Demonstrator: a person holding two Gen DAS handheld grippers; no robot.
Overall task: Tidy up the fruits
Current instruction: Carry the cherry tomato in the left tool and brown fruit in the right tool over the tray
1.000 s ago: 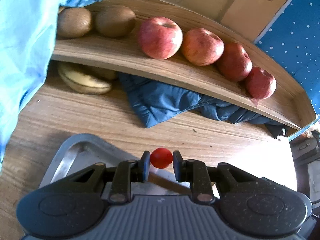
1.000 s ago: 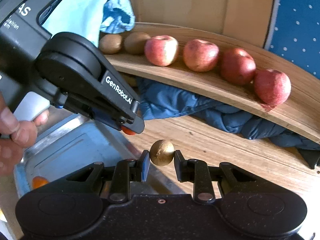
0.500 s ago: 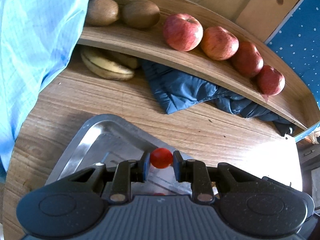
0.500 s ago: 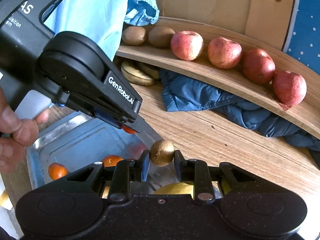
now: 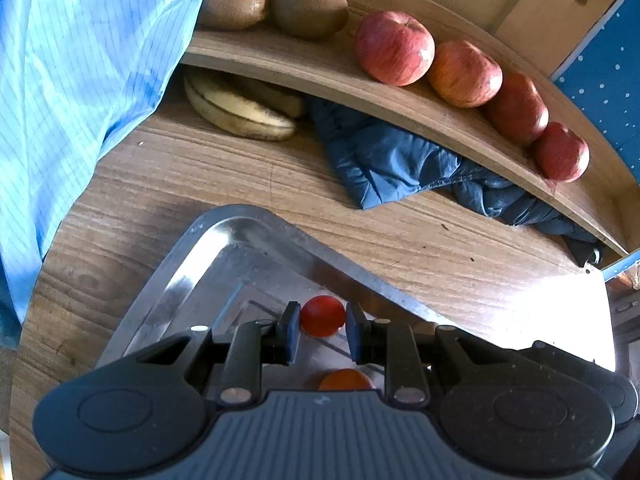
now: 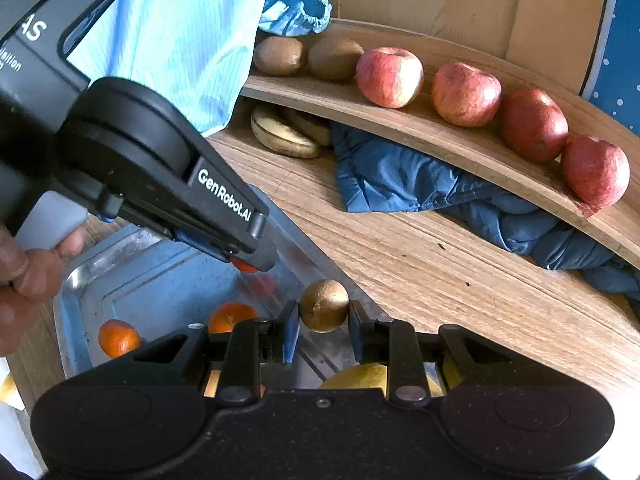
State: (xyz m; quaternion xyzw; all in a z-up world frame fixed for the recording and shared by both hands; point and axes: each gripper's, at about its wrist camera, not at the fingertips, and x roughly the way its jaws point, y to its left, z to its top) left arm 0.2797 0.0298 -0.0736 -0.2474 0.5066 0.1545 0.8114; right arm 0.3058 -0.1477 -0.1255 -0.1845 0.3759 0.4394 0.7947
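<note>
My left gripper (image 5: 322, 334) is shut on a small red cherry tomato (image 5: 322, 316), held above the metal tray (image 5: 224, 236). From the right wrist view, the left gripper (image 6: 250, 266) shows at the left over the tray, the tomato mostly hidden between its tips. My right gripper (image 6: 323, 332) is shut on a small round golden-brown fruit (image 6: 324, 306) over the tray's right rim (image 6: 304, 248). In the tray lie two oranges (image 6: 119, 337) (image 6: 232, 316) and a yellow fruit (image 6: 360, 376), partly hidden by the gripper body.
A curved wooden shelf (image 5: 328, 76) at the back carries two kiwis (image 5: 310, 10) and several red apples (image 5: 394, 48). Bananas (image 5: 240, 114) and a crumpled blue cloth (image 5: 392, 164) lie under it. A light blue sleeve (image 5: 80, 80) fills the left. A hand (image 6: 24, 276) grips the left tool.
Both grippers have drawn back from the shelf, each still holding its fruit. Much more of the tray and the oranges in it now shows beneath them.
</note>
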